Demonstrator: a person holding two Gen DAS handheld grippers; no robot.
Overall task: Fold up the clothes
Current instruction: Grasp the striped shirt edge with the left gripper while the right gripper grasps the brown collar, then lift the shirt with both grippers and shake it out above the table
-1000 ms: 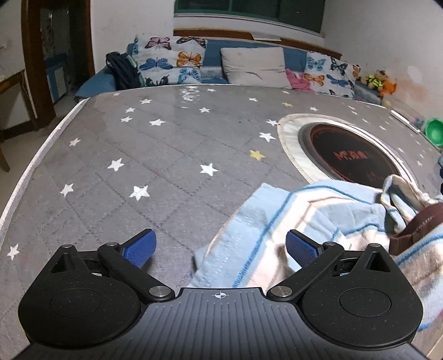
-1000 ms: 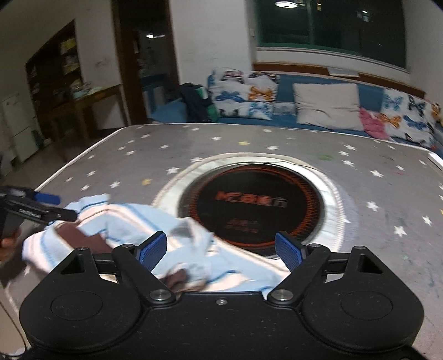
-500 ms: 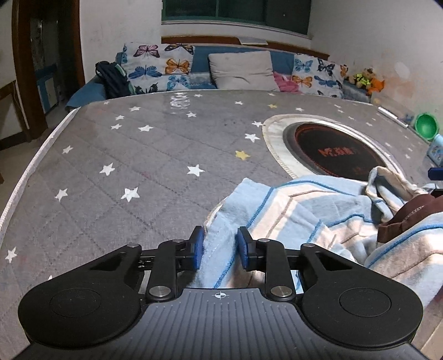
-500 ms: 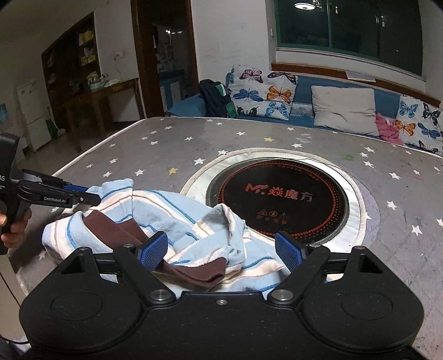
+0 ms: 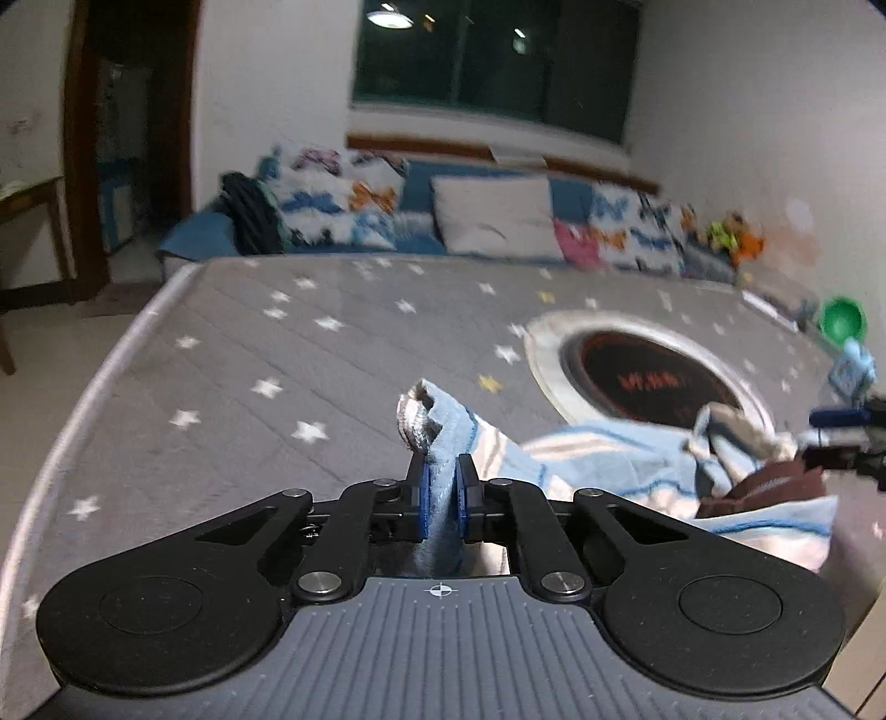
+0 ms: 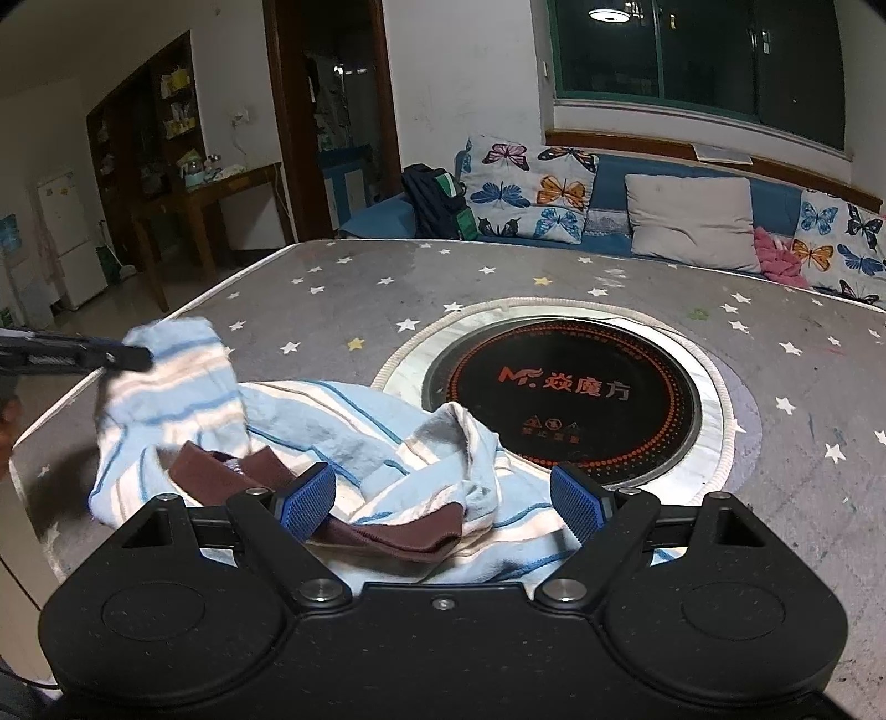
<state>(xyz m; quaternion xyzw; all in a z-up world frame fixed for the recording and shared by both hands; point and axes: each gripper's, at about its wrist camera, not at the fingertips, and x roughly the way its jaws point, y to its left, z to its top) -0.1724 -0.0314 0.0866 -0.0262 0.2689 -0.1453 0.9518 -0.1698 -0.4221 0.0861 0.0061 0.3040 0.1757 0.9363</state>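
The left gripper [image 5: 441,487] is clamped almost fully together on a fold of the striped garment [image 6: 343,437], its blue pads [image 5: 422,501] pressing the light-blue cloth from both sides so that a bunched edge stands up above the fingertips. Seen from the right wrist, this gripper [image 6: 130,357] comes in from the left edge and holds one end of the garment lifted off the surface, the cloth hanging down from it in a loose sleeve-like tube. The right gripper [image 6: 443,495] stands wide apart, with nothing pinched between its blue pads [image 6: 304,501]; it hovers just over the near part of the garment, where brown ribbed trim [image 6: 387,534] lies among the pale blue and cream stripes.

The rest of the garment lies crumpled on a grey quilted table cover [image 6: 332,288] printed with white and yellow stars. Its far edge touches the pale ring around a round black induction plate [image 6: 570,399] set in the table's middle, marked with red lettering.

Behind the table runs a blue sofa [image 6: 609,177] with butterfly cushions [image 6: 531,188], a plain grey pillow [image 6: 692,221] and a dark backpack [image 6: 437,199]. A dark window [image 6: 692,50] sits above, a wooden doorway [image 6: 326,111] to the left.
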